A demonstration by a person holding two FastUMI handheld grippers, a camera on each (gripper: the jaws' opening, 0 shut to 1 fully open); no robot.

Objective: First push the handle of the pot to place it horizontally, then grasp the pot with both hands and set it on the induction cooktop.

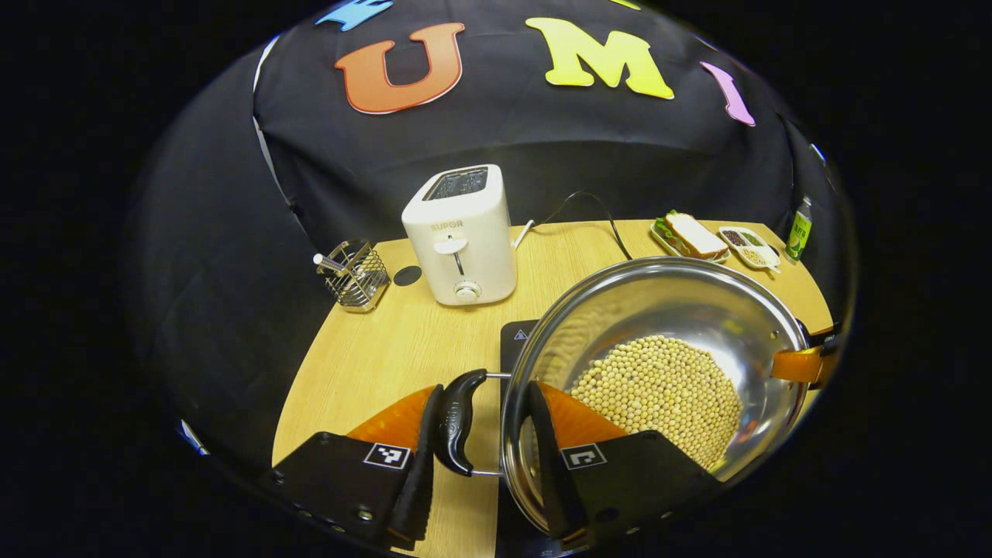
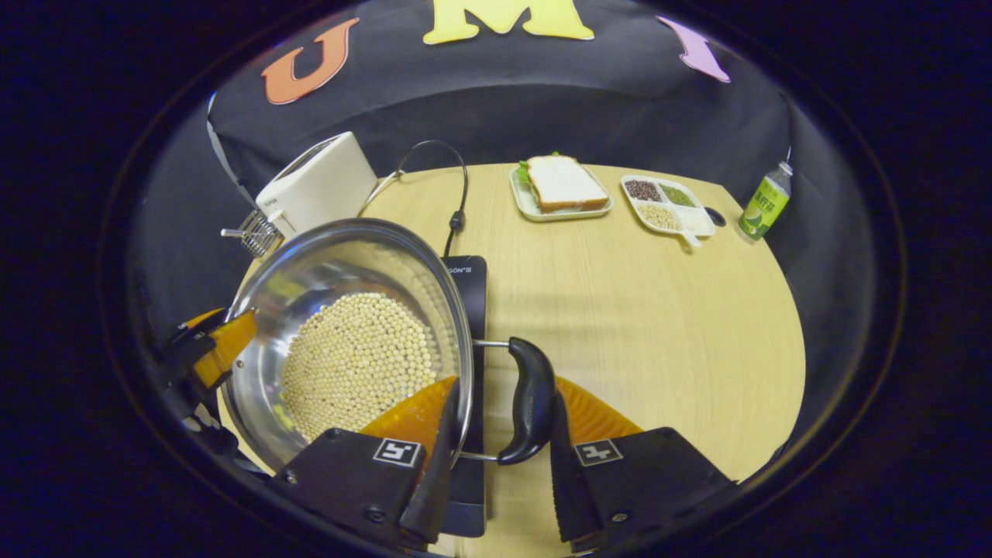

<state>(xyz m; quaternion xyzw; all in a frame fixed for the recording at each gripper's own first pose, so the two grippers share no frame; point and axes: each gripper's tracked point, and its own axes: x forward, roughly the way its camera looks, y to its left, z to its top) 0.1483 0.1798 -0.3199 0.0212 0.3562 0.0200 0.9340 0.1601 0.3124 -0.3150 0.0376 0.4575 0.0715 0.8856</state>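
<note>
We judge the push step done: both hand-held grippers now hold the pot [image 1: 659, 364]. The left hand-held gripper [image 1: 480, 434] spans its black handle [image 1: 459, 418] and rim; the right hand-held gripper [image 2: 500, 434] does likewise on the other handle [image 2: 531, 399]. The pot, shiny steel bowl with round pale beans [image 2: 356, 360], is tilted over the flat black cooktop [image 2: 469, 279] on the wooden surface [image 2: 659, 310]; setting down remains. Boxy white toaster [image 1: 463, 236] at 11 o'clock.
</note>
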